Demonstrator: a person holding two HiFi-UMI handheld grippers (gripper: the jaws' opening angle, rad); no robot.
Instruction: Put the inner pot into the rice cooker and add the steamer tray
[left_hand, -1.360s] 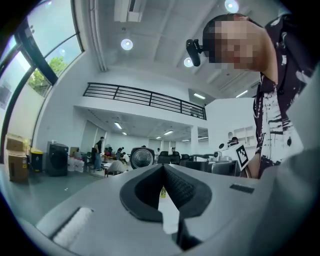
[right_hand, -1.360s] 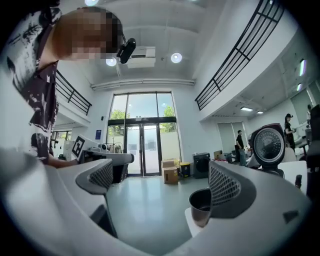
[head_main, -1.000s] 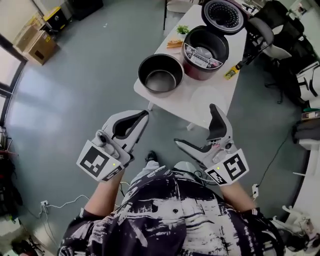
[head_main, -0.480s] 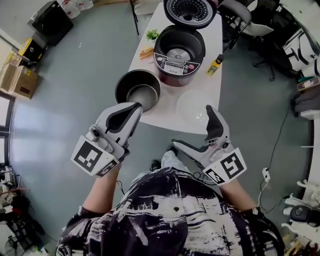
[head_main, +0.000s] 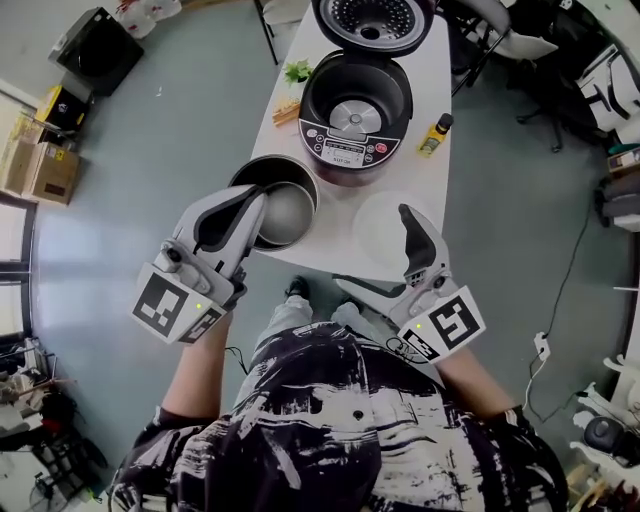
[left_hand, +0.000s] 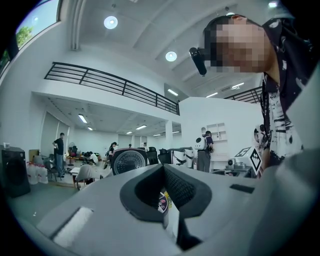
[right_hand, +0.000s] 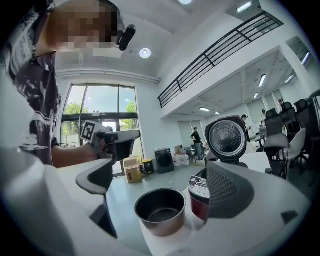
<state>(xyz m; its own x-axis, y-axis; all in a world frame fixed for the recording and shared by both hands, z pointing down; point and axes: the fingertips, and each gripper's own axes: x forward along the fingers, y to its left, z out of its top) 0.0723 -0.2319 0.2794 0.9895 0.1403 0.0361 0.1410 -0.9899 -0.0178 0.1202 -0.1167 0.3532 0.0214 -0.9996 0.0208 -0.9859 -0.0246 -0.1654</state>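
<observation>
Now the person is leaning closer to the white counter (head_main: 428, 180) than half a second ago, so everything on it is sitting lower in the head view. The left gripper (head_main: 256, 200), its jaws pressed together on nothing, is overlapping the near rim of the dark round metal inner pot (head_main: 290, 212) in the head view, where earlier it was stopping just short of it. The right gripper view is showing it hanging above the pot and apart from it. The right gripper (head_main: 383, 258) is staying wide open and empty, its far jaw lying across the translucent white round steamer tray (head_main: 375, 222) in the head view. The pot is still standing upright on the counter's near corner, at 7 o'clock from the dark red rice cooker (head_main: 355, 100), whose lid is standing open. The tray is lying at 5 o'clock from the cooker, and a small yellow bottle (head_main: 436, 134) is standing at 3 o'clock.
</observation>
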